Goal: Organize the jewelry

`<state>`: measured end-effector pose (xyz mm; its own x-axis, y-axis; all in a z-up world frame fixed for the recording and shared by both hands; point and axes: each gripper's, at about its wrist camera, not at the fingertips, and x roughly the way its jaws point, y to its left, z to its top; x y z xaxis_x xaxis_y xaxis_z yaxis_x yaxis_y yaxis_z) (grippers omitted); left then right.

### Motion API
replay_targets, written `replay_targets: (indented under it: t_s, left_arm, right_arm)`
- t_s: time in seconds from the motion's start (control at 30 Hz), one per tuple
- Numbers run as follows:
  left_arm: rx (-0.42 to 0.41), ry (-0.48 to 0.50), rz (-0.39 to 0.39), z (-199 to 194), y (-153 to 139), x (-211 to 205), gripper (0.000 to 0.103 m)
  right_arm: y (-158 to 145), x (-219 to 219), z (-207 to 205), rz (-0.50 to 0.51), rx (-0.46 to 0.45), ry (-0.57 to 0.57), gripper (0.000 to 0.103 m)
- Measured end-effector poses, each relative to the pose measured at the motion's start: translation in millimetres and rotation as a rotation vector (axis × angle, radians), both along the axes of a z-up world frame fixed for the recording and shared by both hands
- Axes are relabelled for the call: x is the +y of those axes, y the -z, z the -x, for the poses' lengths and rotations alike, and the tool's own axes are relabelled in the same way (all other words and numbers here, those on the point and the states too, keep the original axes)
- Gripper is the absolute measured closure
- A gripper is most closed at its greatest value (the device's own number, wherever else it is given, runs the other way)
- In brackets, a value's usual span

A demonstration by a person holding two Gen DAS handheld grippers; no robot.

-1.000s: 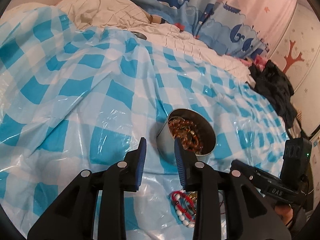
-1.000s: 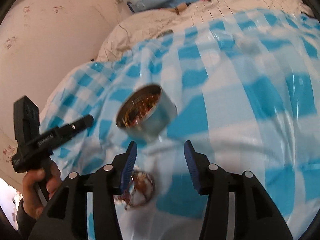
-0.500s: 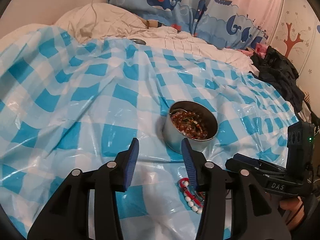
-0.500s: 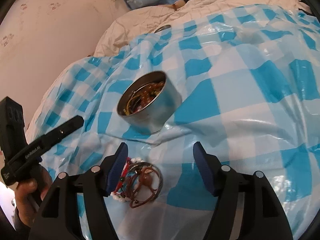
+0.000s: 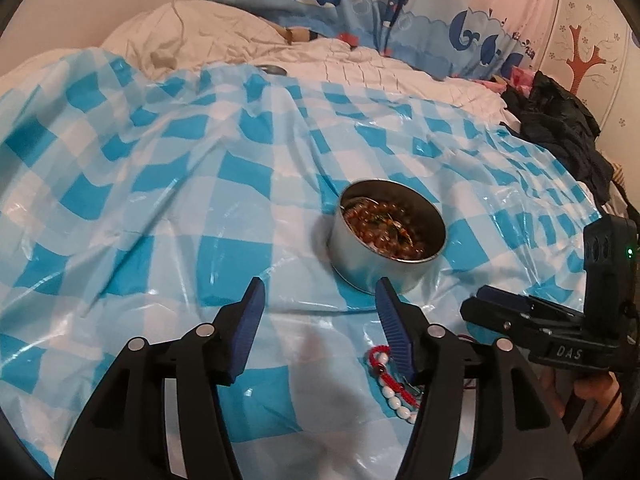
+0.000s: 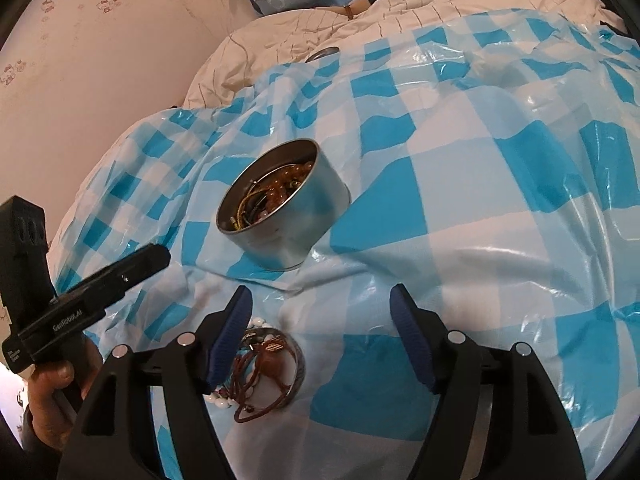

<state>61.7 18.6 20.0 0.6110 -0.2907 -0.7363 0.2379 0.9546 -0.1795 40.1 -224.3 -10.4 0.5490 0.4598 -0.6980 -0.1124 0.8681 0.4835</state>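
Left gripper (image 5: 318,298): jaws apart, just been opening, empty.
Right gripper (image 6: 320,304): likewise, poised above the bracelets (image 6: 260,364) bound for the tin (image 6: 280,208).

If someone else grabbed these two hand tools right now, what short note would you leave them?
Left gripper: open, empty, jaws have just been opening.
Right gripper: open, empty, jaws also just opening.
Round tin: upright on the checked sheet, already holding beads and chains.
Small jewelry pile, including a red-and-white bead bracelet, lies on the sheet in front of the tin.
Left to do: move that pile into the tin.
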Motion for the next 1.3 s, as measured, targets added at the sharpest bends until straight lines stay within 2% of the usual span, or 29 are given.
replay_targets:
  t_s: [0.2, 0.5, 0.53, 0.57, 0.6, 0.67, 0.7, 0.8, 0.97, 1.3]
  left_arm:
    - [0.044, 0.006, 0.026, -2.0, 9.6, 0.9, 0.046]
    - [0.063, 0.011, 0.017, -4.0, 14.4, -2.4, 0.042]
    - [0.065, 0.013, 0.018, -4.3, 14.8, -2.6, 0.042]
    - [0.067, 0.016, 0.018, -4.4, 15.2, -3.0, 0.042]
    - [0.068, 0.018, 0.018, -4.5, 15.6, -3.4, 0.042]
    - [0.071, 0.021, 0.015, -5.3, 16.6, -4.3, 0.042]
    - [0.073, 0.022, 0.014, -5.5, 16.9, -4.7, 0.042]
    - [0.073, 0.025, 0.015, -5.3, 17.0, -5.4, 0.041]
    - [0.084, 0.028, 0.03, -5.6, 18.6, -6.3, 0.041]
    - [0.166, 0.066, 0.09, -12.0, 37.0, -14.9, 0.041]
  right_arm:
    - [-0.9, -6.6, -1.3, -0.02, 0.023, 0.004, 0.034]
    - [1.9, 8.2, -1.8, -0.093, 0.11, -0.154, 0.035]
    - [1.8, 11.2, -0.7, -0.081, 0.115, -0.169, 0.039]
    - [2.8, 14.6, 0.1, -0.062, 0.123, -0.183, 0.053]
    - [4.8, 18.9, 0.5, -0.039, 0.135, -0.203, 0.073]
    - [8.7, 23.9, 2.3, -0.004, 0.144, -0.22, 0.09]
    - [7.7, 24.3, 3.2, 0.0, 0.136, -0.225, 0.095]
    - [-2.3, 20.1, 5.7, -0.063, 0.085, -0.235, 0.1]
    - [-26.0, 11.7, 11.7, -0.183, -0.035, -0.238, 0.1]
    - [-51.3, -17.7, 15.7, -0.276, -0.172, -0.129, 0.1]
